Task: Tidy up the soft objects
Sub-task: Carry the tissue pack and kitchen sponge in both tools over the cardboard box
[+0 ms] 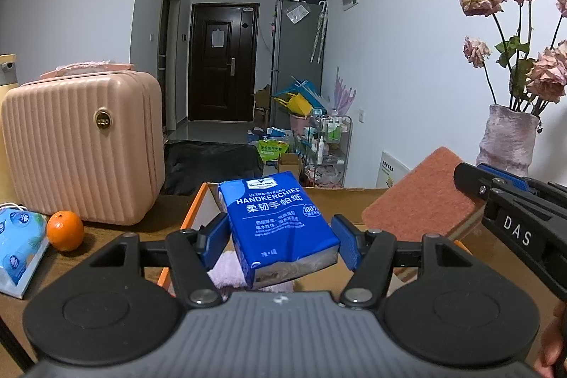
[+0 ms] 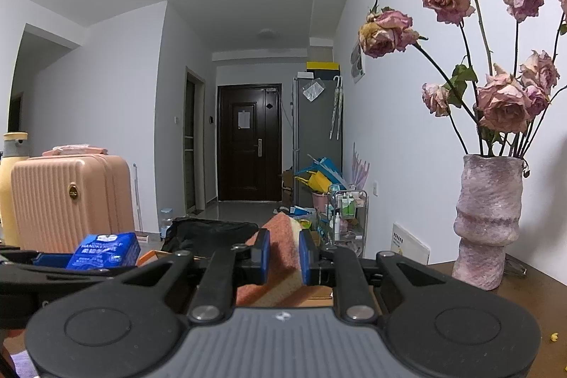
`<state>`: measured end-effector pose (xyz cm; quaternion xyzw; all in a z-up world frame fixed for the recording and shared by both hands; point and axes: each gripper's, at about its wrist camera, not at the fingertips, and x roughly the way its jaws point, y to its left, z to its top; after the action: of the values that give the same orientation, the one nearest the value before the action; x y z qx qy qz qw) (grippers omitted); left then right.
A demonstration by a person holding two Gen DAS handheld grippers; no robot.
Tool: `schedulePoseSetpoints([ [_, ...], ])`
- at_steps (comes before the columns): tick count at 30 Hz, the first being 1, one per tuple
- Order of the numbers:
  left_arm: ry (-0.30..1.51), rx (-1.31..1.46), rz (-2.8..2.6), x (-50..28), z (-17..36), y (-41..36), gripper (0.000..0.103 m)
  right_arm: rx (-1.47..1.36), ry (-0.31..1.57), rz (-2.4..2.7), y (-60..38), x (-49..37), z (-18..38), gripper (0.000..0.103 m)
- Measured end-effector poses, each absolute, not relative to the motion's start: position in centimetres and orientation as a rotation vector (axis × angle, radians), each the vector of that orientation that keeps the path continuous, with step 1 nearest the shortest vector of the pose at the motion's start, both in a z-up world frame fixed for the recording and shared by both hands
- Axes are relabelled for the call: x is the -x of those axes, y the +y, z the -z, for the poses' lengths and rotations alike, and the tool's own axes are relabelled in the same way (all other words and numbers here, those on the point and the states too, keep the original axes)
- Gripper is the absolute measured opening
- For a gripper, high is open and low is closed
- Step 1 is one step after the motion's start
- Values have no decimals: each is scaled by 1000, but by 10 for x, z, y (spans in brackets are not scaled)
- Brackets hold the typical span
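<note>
Above the open cardboard box (image 1: 198, 201), the left hand-held gripper (image 1: 280, 241) clamps the blue handkerchief pack (image 1: 276, 222) and the right hand-held gripper (image 2: 283, 257) pinches the sponge (image 2: 283, 236); lower each gently inside before releasing

Brown table (image 1: 117, 232): suitcase (image 1: 81, 147), orange (image 1: 65, 230), vase (image 2: 487, 222).

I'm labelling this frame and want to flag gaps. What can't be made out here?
- Inside of the cardboard box: left wrist view, hidden by the handkerchief pack and the left gripper.
- Lower end of the sponge: right wrist view, hidden behind the right gripper.
- Tissue pack: cut off by the left edge.
</note>
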<state>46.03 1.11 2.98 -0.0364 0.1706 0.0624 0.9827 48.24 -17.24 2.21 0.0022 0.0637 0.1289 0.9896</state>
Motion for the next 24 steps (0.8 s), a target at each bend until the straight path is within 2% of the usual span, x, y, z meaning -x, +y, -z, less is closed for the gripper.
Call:
schedulePoseSetpoints([
  [24,363,49,-159,-521,-20,22,64,8,170,-259,-161,-540,-11,16],
])
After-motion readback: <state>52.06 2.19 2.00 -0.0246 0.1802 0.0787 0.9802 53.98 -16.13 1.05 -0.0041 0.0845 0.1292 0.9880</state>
